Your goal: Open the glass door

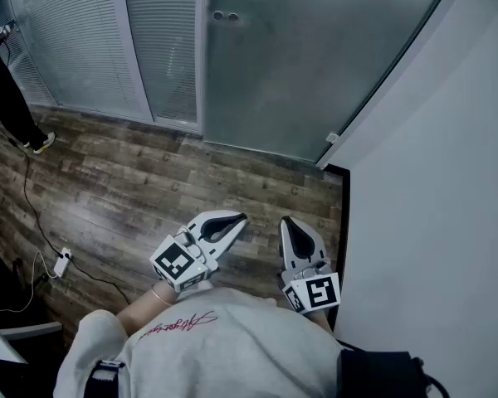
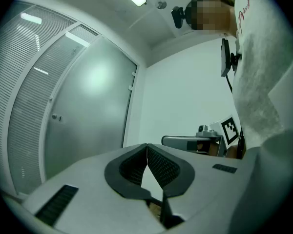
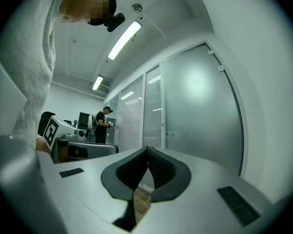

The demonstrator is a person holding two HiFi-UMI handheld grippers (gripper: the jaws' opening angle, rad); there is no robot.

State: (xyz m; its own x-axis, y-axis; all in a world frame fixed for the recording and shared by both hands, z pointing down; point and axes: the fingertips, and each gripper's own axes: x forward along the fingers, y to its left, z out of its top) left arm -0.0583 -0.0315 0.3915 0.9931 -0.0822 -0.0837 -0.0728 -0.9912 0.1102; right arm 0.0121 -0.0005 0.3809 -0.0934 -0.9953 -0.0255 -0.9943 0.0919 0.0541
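The frosted glass door (image 1: 315,65) is standing ahead of both grippers, well apart from them, smooth and matte, with two small round fittings (image 1: 226,16) near its left edge. The left gripper (image 1: 239,220) and right gripper (image 1: 285,221) are hovering level over the wood-plank floor (image 1: 124,181), each with its ribbed black-lined jaws closed together on nothing. Red cursive script is showing on the person's grey sweatshirt (image 1: 232,347), too small to read.

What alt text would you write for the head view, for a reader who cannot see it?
A person, seen from above, holds the left hand-held gripper and right hand-held gripper, both shut and empty, over a wood-plank floor, facing a closed frosted glass door. A white wall stands at the right, slatted blinds at the left.
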